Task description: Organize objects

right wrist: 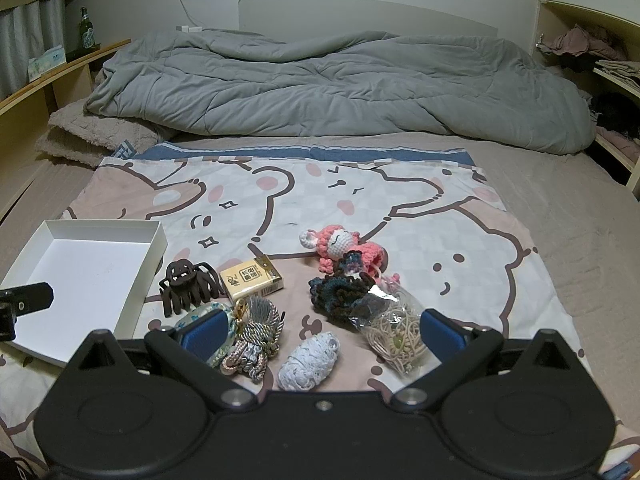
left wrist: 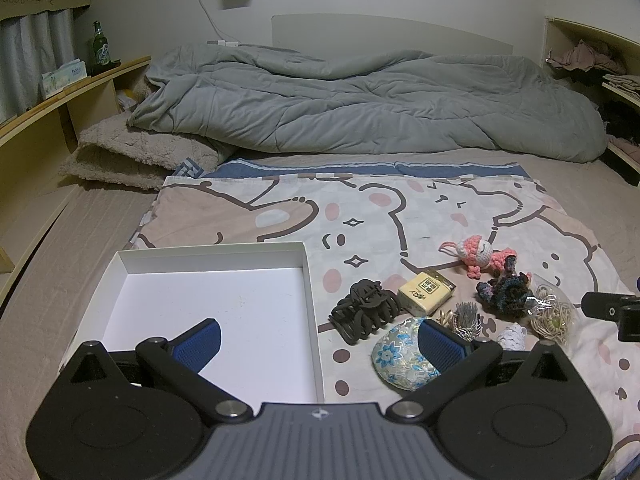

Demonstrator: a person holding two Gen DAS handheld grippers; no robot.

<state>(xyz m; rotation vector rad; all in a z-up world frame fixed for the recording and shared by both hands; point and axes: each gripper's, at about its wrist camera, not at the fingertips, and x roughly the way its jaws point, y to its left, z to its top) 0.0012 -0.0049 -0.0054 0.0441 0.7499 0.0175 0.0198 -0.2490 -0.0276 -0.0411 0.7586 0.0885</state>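
Note:
A shallow white box (left wrist: 120, 280) (right wrist: 152, 248) lies empty on the cartoon bedsheet at the left. Right of it lie a dark claw hair clip (left wrist: 362, 312) (right wrist: 186, 282), a yellow packet (left wrist: 426, 294) (right wrist: 250, 282), a blue floral pouch (left wrist: 396, 358) (right wrist: 192, 316), a tassel charm (left wrist: 464, 320) (right wrist: 254, 330), a pink crochet doll (left wrist: 480, 254) (right wrist: 340, 246), a dark crochet piece (left wrist: 506, 292) (right wrist: 340, 294), a bag of hair ties (left wrist: 554, 316) (right wrist: 394, 330) and a white knit piece (left wrist: 512, 336) (right wrist: 308, 362). My left gripper (left wrist: 320, 344) is open, straddling the box's right wall. My right gripper (right wrist: 320, 336) is open above the small items.
A rumpled grey duvet (left wrist: 360, 104) and a beige blanket (left wrist: 132, 152) fill the far half of the bed. Wooden shelves stand at the left with a green bottle (left wrist: 99, 48), and at the right with folded clothes (left wrist: 592, 64).

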